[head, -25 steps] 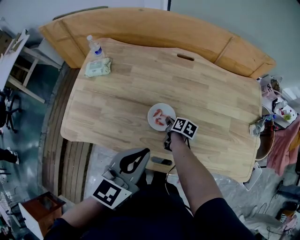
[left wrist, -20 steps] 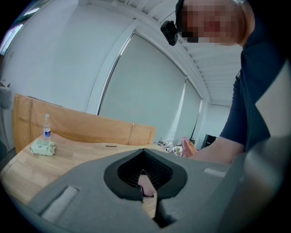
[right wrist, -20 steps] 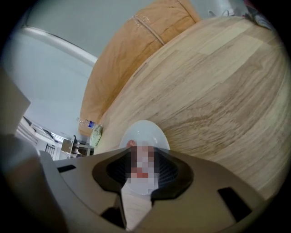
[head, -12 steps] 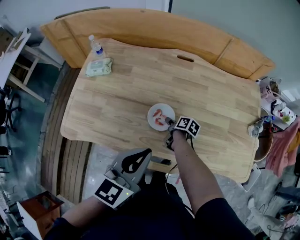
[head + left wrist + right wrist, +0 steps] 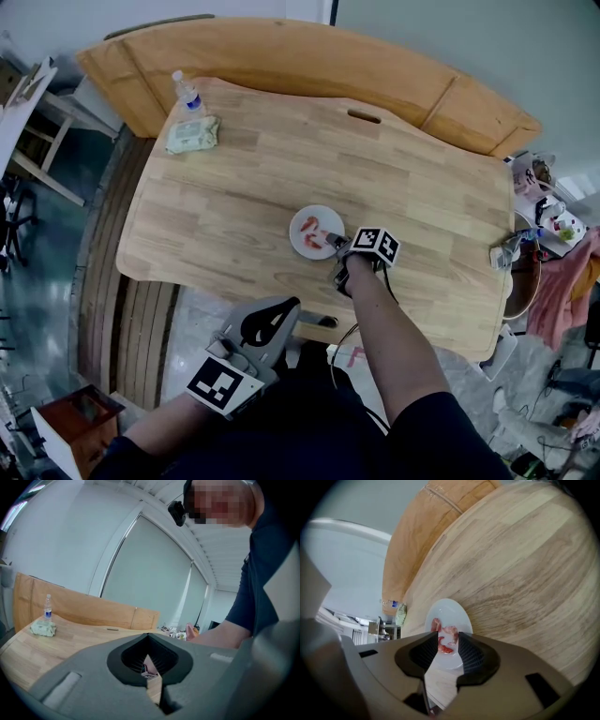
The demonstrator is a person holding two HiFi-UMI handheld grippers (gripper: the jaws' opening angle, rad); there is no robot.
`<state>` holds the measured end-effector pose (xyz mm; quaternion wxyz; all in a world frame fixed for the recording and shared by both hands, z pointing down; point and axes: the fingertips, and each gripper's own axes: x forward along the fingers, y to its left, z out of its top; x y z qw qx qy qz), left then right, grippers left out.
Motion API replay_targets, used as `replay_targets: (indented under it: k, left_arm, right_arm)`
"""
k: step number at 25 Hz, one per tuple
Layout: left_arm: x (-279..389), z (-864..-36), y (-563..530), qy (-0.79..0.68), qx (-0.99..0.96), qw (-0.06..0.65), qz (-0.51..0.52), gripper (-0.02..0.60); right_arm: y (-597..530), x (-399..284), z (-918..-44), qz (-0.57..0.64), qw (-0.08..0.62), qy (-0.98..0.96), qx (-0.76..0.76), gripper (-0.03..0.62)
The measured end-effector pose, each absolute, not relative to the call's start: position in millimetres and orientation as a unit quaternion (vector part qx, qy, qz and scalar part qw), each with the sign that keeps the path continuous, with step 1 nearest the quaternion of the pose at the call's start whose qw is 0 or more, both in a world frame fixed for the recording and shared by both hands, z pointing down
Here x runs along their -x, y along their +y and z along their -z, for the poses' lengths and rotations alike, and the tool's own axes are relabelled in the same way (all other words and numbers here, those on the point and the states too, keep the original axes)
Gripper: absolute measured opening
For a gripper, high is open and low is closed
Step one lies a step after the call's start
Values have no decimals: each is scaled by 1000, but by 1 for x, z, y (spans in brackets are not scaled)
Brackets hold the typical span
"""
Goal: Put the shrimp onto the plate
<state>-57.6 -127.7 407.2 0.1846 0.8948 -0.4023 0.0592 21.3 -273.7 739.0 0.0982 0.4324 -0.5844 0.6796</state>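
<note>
The shrimp [image 5: 444, 648] is lying on the white plate [image 5: 449, 612], pink-red pieces bunched around the middle, and nothing is pinching it. The right hand-held gripper [image 5: 448, 639] is hanging just over the plate's right rim with its jaws standing wide. They've just been opening, and the shrimp is showing in the gap beyond them, resting on the plate rather than being squeezed by the pads. So I'm reading this as the drop-off: the shrimp is sitting where it belongs, and the job is looking basically done apart from pulling the gripper away.

From the head view, the plate [image 5: 302, 246] is sitting on the wooden surface [image 5: 225, 187] toward its near edge, roughly mid-width. The left hand-held gripper [image 5: 269, 325] is hanging off the near side of the surface, jaws closed together on nothing, not taking part.

As for writing, I'm not getting much. A water bottle [image 5: 187, 91] with a blue label is standing at the far left corner beside a pale green packet [image 5: 192, 134], but both are looking way too small to read. The cubes [image 5: 375, 246] on the grippers are only showing black-and-white square patterns, no letters.
</note>
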Motion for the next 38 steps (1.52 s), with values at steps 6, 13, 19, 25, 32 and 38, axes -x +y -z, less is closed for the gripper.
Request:
replay_targets:
  k: [6,13,19,25,32,38]
  left_arm:
    - [60,-410,-123,-405,-893,186,-59,5]
    - [65,-401,-125,-404,-895,179,-54,5]
    - [58,-394,-122,-391,-903,171,-47,5]
    - [53,-400,-115,-380,-906,178,-51,5]
    - [48,-396,-103,-365,-915,162,-54,5]
    - [43,-391,-98,-355,-920,157,-53,5]
  right_arm:
    - [-275,-6,-735,-506,300,-701,-404,158]
    - [-274,-10,-728,-482,276,-715,-424,166]
    - [-267,-21,-712,-502,196,-724,-431,164]
    - [-236,-17,-649,-467,114,-776,-409,163]
    - [-189,-18,-571,-375,97,-837,-388,132]
    - [-151,-15,-508,-287,86,-876,-377,83]
